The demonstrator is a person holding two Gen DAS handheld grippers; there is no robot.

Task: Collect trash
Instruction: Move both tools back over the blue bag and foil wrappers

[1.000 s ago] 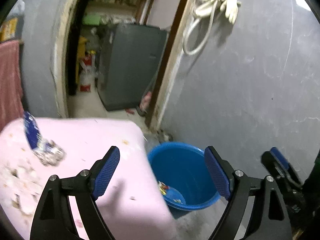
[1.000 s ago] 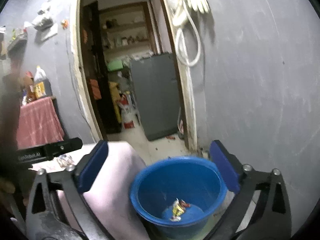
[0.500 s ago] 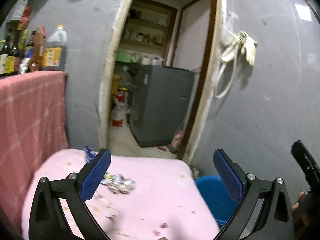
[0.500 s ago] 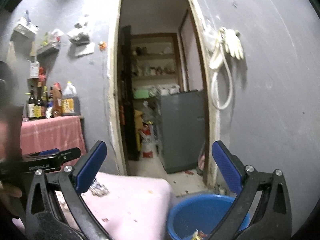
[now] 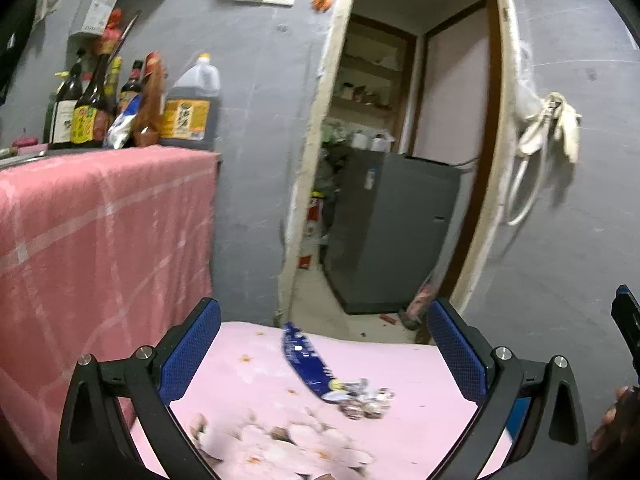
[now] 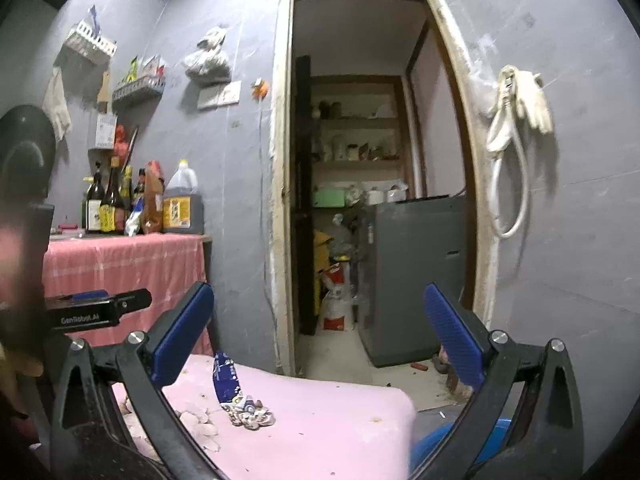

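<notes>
Fingers of both grippers gape empty; only the right view shows the blue bucket (image 6: 456,446).

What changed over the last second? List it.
Both views swung up and away from the blue bucket toward the pink table, so the blue wrapper now lies between the fingers of the left gripper. Its jaws have just been opening, and they hold nothing. The right gripper stayed open and empty. The wrapper, the scraps and the bucket have not moved.

Grey walls (image 6: 560,240) frame an open doorway (image 6: 360,160) beside a pink-draped counter (image 5: 100,240) crowded with bottles (image 5: 92,108).
</notes>
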